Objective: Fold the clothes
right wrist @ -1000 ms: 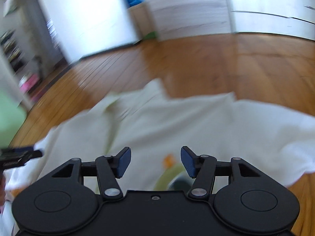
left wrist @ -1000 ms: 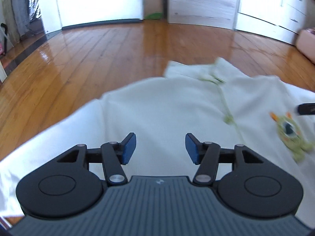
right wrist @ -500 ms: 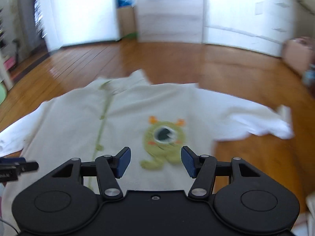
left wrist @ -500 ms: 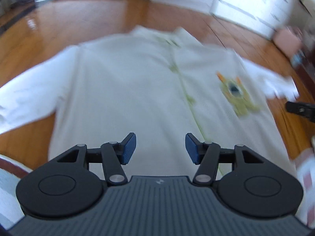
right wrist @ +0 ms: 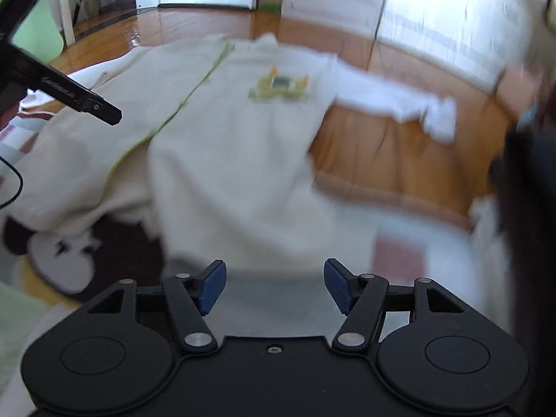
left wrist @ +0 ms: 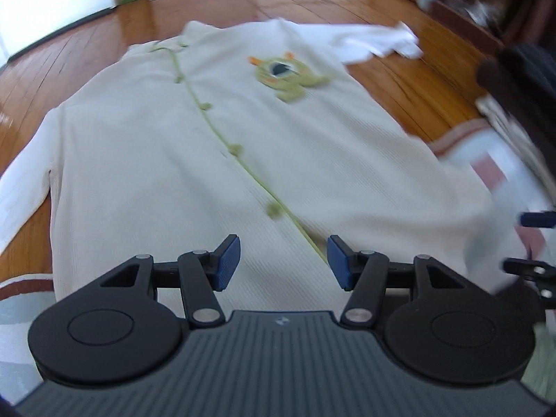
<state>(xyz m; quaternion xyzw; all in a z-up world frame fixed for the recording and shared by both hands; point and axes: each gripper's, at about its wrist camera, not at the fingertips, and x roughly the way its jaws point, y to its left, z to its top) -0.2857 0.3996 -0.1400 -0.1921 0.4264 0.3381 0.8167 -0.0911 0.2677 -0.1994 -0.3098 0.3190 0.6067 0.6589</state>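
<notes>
A cream cardigan (left wrist: pixel 215 160) lies spread across the floor (left wrist: pixel 410 80); left gripper (left wrist: pixel 283 260) gapes empty, right gripper (right wrist: pixel 274 286) widening, empty.

Cardigan (left wrist: pixel 146 160) on wooden floor (left wrist: pixel 410 80)

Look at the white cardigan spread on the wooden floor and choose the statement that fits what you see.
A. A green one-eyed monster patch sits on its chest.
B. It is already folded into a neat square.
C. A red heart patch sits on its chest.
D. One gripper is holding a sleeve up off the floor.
A: the white cardigan lies flat and unfolded, with a green one-eyed monster patch on its chest beside the green button line.
</notes>
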